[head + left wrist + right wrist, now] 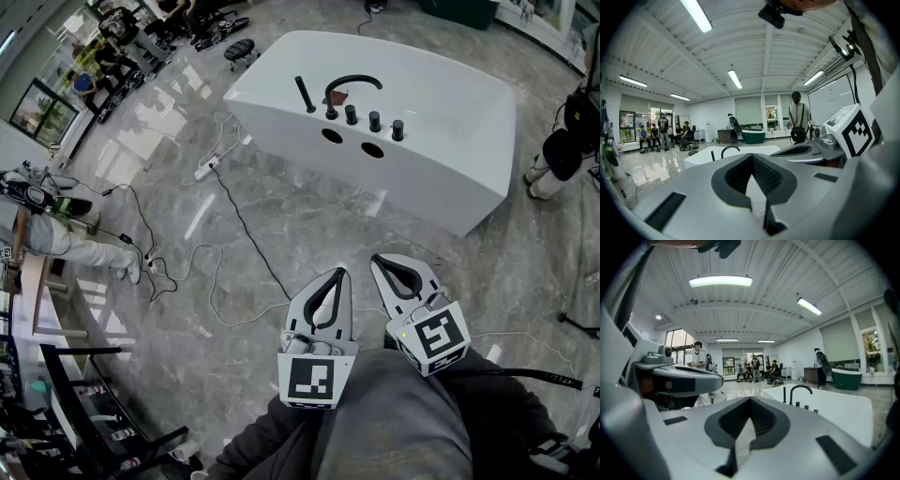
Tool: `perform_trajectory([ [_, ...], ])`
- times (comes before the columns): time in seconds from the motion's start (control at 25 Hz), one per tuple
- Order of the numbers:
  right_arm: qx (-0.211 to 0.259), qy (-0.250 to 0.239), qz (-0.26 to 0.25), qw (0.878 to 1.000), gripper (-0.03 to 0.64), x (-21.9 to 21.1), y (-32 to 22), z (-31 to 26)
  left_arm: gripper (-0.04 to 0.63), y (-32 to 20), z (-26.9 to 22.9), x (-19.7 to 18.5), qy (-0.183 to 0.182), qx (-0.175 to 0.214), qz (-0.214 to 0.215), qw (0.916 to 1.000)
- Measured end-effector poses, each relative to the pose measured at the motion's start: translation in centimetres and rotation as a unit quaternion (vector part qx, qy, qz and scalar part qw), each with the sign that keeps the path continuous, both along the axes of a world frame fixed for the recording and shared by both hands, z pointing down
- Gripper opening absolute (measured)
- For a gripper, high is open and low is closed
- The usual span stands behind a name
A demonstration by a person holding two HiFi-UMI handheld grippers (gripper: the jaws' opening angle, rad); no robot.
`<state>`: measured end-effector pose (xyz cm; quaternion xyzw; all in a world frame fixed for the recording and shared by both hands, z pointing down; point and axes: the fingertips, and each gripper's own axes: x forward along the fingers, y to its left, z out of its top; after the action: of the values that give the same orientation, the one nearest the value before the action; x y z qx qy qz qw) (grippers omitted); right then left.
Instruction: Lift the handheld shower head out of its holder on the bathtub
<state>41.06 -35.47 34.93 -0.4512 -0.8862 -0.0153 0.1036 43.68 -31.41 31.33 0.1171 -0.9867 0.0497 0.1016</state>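
Note:
A white bathtub (441, 178) stands on the marble floor ahead of me. On its near deck a slim black handheld shower head (305, 94) sits upright in its holder, left of a curved black faucet (352, 82) and a row of black knobs (375, 121). My left gripper (341, 273) and right gripper (377, 262) are held side by side low in the head view, well short of the tub, both shut with nothing in them. The left gripper view has the shower head (712, 155) small beyond the shut left gripper (752, 157). The right gripper view has the shower head (784, 394) past the right gripper (750, 398).
Black and white cables and a power strip (206, 170) lie on the floor left of the tub. One person stands at the right (568, 145), another at the left (58, 238). Several people sit far back (754, 367). A green tub (753, 136) is in the distance.

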Motion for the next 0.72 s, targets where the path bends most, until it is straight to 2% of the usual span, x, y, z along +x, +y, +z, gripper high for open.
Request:
perform_trajectory([
  [0.48, -0.006, 0.006, -0.025, 1.0, 0.005, -2.3, -3.8, 0.2, 0.003, -4.0, 0.9, -2.3, 0.01, 0.004, -0.02, 0.9997],
  [0.72, -0.002, 0.043, -0.058, 0.997, 0.005, -3.0, -2.6, 2.6, 0.003, -3.2, 2.8, -3.3, 0.026, 0.002, -0.036, 0.999],
])
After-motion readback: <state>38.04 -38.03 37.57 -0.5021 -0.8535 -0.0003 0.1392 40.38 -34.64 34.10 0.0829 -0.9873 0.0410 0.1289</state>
